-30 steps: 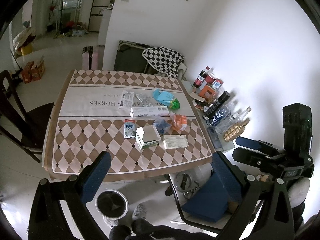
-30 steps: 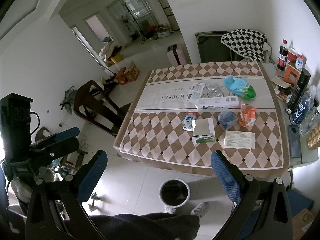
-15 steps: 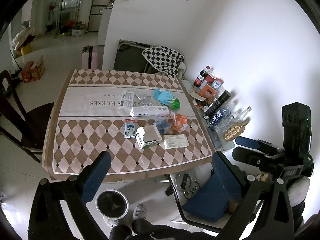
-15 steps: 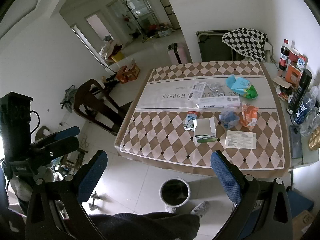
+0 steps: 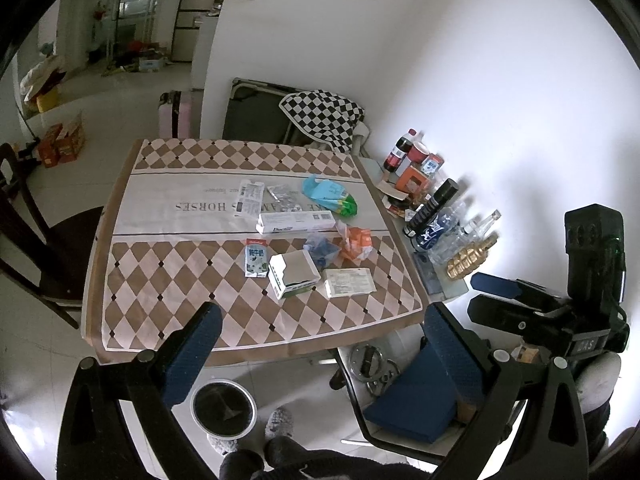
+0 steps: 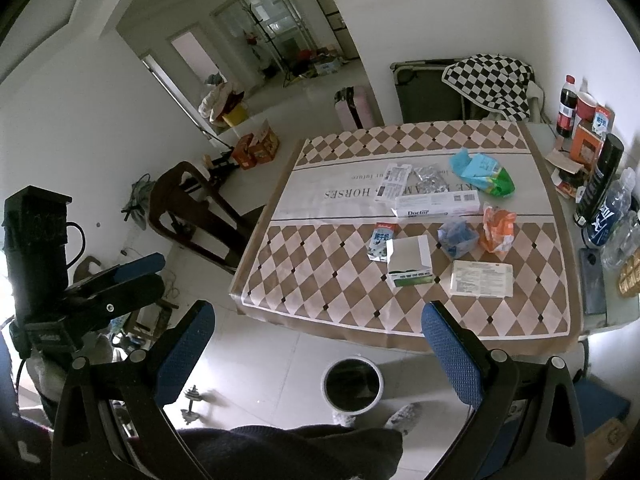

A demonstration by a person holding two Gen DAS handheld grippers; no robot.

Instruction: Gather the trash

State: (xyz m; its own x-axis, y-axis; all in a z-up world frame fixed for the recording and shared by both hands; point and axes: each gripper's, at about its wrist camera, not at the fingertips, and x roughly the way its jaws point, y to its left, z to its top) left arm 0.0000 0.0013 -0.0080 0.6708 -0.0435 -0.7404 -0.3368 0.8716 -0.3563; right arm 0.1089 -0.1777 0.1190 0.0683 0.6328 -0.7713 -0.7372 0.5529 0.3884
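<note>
Several pieces of trash lie on the diamond-pattern table [image 5: 168,280]: an open white box [image 5: 294,274], a milk carton [image 5: 256,258], a long toothpaste box [image 5: 296,222], a flat printed box [image 5: 349,282], an orange wrapper [image 5: 356,242], a blue wrapper [image 5: 320,250] and a blue-green bag [image 5: 330,196]. On the floor below the table's near edge stands a round bin [image 5: 193,404]. My left gripper [image 5: 320,344] hangs open above that edge, holding nothing. My right gripper [image 6: 318,346] is open too, above the bin [image 6: 326,380].
A side shelf crowded with bottles [image 5: 440,216] runs along the table's right side. A dark wooden chair [image 5: 40,240] stands at the left. A blue-seated stool [image 5: 412,408] is at the near right. The person's slippered feet [image 5: 276,420] are beside the bin.
</note>
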